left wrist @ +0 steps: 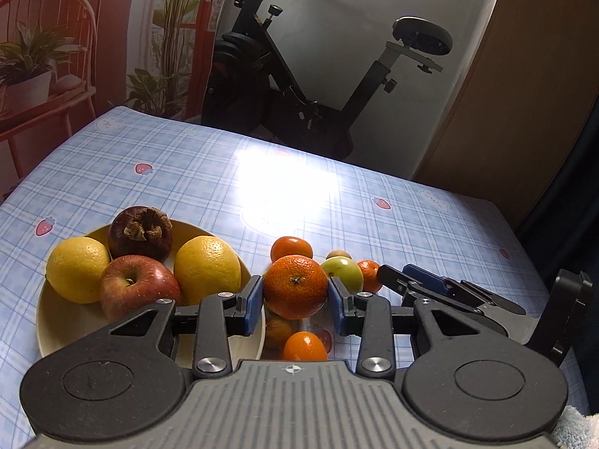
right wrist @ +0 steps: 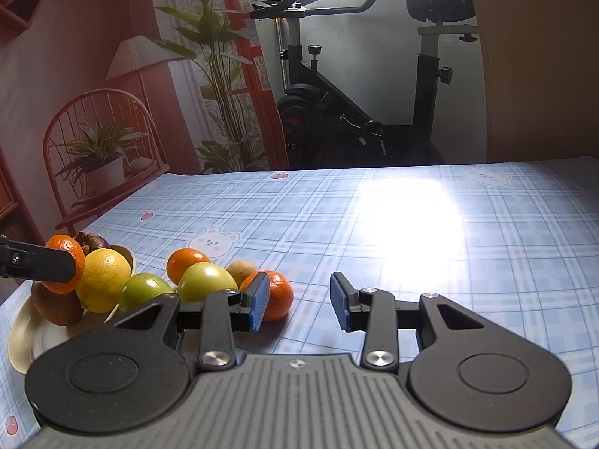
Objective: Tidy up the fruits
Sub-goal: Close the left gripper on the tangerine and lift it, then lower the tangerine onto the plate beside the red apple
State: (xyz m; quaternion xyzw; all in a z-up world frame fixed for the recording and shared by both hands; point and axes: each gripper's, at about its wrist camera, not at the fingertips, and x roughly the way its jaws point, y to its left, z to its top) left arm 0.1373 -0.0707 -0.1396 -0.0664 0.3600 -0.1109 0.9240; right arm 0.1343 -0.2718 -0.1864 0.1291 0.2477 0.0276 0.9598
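In the left wrist view the left gripper (left wrist: 295, 301), black with blue pads, fills the lower frame, its jaws closed on a large round orange tangerine (left wrist: 295, 286) at centre, lifted above the desk. Below it, between the fingers, a smaller orange tangerine (left wrist: 304, 346) lies on the blue plaid desk (left wrist: 187, 172). To the lower left sits a pale yellow round plate (left wrist: 60, 321) carrying a red apple (left wrist: 136, 286), two yellow lemons (left wrist: 76, 269) and, at its far side, a dark purple mangosteen (left wrist: 140, 232). Just right of the held tangerine are a green apple (left wrist: 344, 271) and a further tangerine — the right gripper (left wrist: 430, 284) reaches in from the right edge beside them.

In the right wrist view the right gripper (right wrist: 299, 305) occupies the lower frame, its jaws parted with only bare desk between them. Its left pad stands in front of a small orange tangerine (right wrist: 279, 297) at centre; whether they touch cannot be told. Left of that lie two green apples (right wrist: 206, 280) and, behind them, another orange and a small brownish fruit (right wrist: 242, 269). At the far left edge the left gripper's finger (right wrist: 37, 263) holds the large tangerine (right wrist: 65, 249) above the plate (right wrist: 22, 340).

Beyond the desk stand a black exercise bike (right wrist: 355, 112) at upper centre and a red spindle-back chair (right wrist: 101, 142) with a potted plant at upper left.
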